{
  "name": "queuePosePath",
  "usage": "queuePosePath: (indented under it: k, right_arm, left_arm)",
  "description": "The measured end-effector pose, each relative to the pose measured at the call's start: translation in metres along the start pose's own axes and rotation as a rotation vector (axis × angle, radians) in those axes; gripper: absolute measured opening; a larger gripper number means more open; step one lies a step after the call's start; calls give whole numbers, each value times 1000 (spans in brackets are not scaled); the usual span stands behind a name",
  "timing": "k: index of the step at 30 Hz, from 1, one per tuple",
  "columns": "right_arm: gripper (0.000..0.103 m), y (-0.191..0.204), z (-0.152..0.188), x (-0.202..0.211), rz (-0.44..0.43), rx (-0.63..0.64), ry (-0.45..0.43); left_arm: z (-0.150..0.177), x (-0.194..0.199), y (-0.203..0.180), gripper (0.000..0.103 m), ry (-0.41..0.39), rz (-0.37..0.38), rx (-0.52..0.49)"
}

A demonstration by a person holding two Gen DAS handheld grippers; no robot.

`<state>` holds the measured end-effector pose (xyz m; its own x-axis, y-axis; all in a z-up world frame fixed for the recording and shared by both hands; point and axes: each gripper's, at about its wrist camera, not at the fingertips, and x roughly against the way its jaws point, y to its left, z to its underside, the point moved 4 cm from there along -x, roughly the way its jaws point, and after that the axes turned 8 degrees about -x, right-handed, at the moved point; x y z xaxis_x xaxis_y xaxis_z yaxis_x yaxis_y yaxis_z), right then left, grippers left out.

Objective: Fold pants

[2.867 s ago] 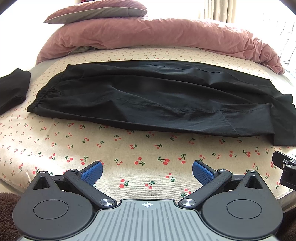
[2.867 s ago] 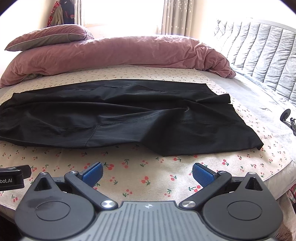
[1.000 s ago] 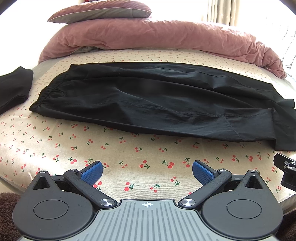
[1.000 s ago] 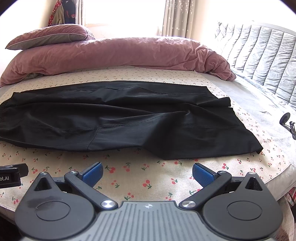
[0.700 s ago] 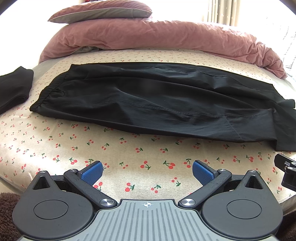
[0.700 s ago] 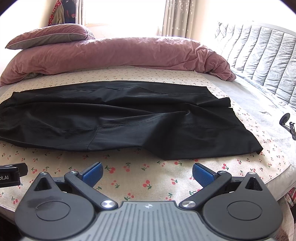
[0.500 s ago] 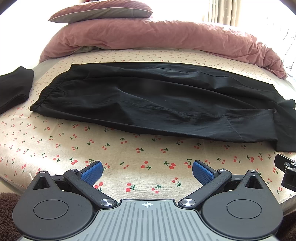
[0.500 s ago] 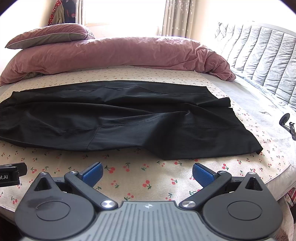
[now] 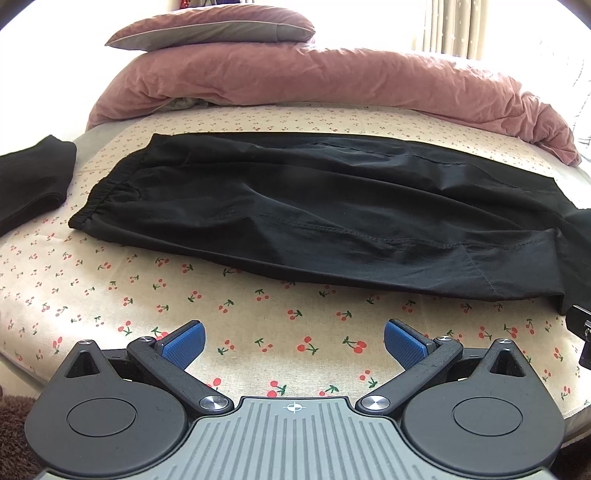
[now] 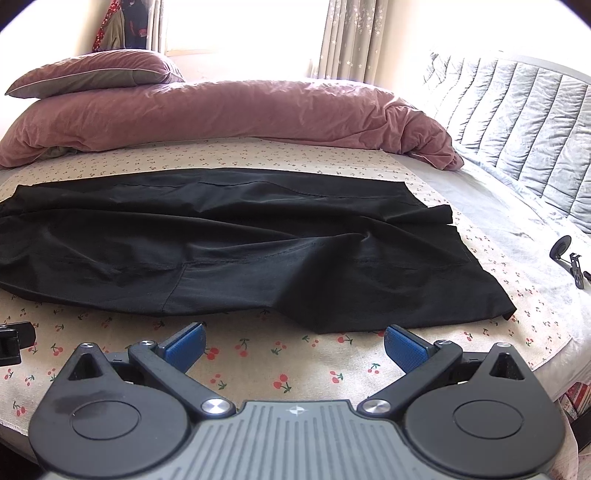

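Observation:
Black pants lie flat across the cherry-print bed sheet, one leg folded over the other, elastic waistband at the left end. In the right wrist view the pants end in the leg hems at the right. My left gripper is open and empty, above the sheet just short of the pants' near edge. My right gripper is open and empty, close to the near edge by the hems.
A pink duvet and a pillow lie along the far side of the bed. Another black garment lies at the left. A quilted grey headboard stands at the right. The bed edge runs just below both grippers.
Both grippers have drifted slightly forward and steadied; the pants sit a little lower and closer in both views. Jaws stay open.

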<state>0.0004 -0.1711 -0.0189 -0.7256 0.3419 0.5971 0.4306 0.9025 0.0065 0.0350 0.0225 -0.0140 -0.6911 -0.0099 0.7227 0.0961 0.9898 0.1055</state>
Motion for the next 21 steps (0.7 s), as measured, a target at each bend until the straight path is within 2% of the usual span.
queuePosePath:
  k: [5, 10, 12, 16, 18, 21]
  right_arm:
    - [103, -8, -10, 6, 7, -22, -30]
    - [103, -18, -17, 14, 14, -61, -55]
    - [103, -23, -20, 13, 7, -72, -62]
    - [103, -29, -26, 1, -6, -96, -79]
    - [103, -31, -27, -3, -24, -75, -125]
    - [103, -35, -33, -10, 1, -59, -150]
  left_arm:
    - [-5, 7, 11, 103, -42, -17, 11]
    - [-11, 12, 29, 103, -65, 38, 38]
    - [-15, 12, 38, 103, -105, 45, 56]
    - [-25, 5, 58, 103, -191, 13, 62]
    - [-31, -4, 70, 103, -184, -7, 70]
    - [-37, -17, 91, 103, -150, 30, 102]
